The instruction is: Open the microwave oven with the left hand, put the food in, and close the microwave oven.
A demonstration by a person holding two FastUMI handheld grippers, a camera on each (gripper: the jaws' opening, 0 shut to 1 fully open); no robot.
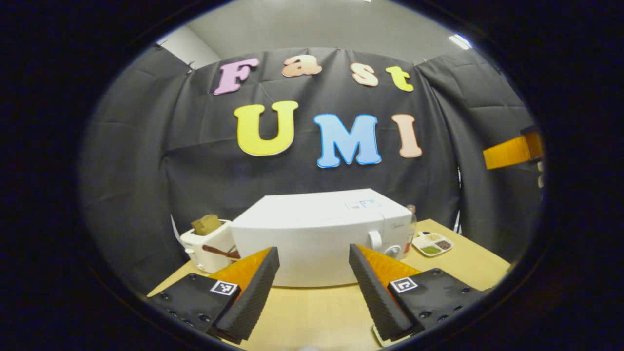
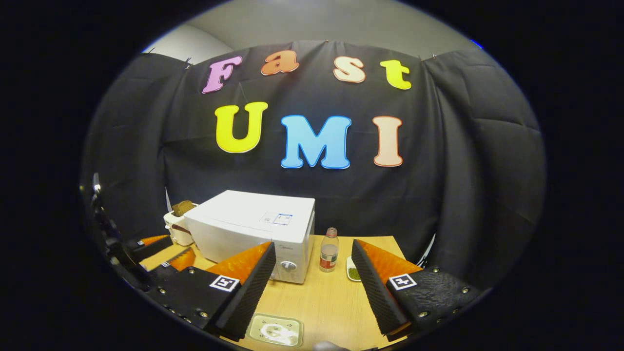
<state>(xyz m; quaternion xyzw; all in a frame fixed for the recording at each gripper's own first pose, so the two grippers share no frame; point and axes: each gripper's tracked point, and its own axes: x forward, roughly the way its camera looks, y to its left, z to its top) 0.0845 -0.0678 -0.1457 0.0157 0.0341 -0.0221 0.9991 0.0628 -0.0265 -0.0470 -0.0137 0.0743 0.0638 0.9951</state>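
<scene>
Microwave (image 1: 312,243) door stood shut; left tongs (image 1: 312,282) hung wide open and empty before it, right tongs (image 2: 312,287) likewise, food tray (image 2: 274,331) below

No wording can be read for sure. The microwave oven (image 2: 253,224) carries a small sticker (image 2: 276,219) with blue print on its top, too fine to read, and a faint brand mark above its dial, also illegible. Each gripper finger bears a square black-and-white coded marker (image 1: 224,287). The bottle (image 2: 329,256) has a label too small to read.
</scene>
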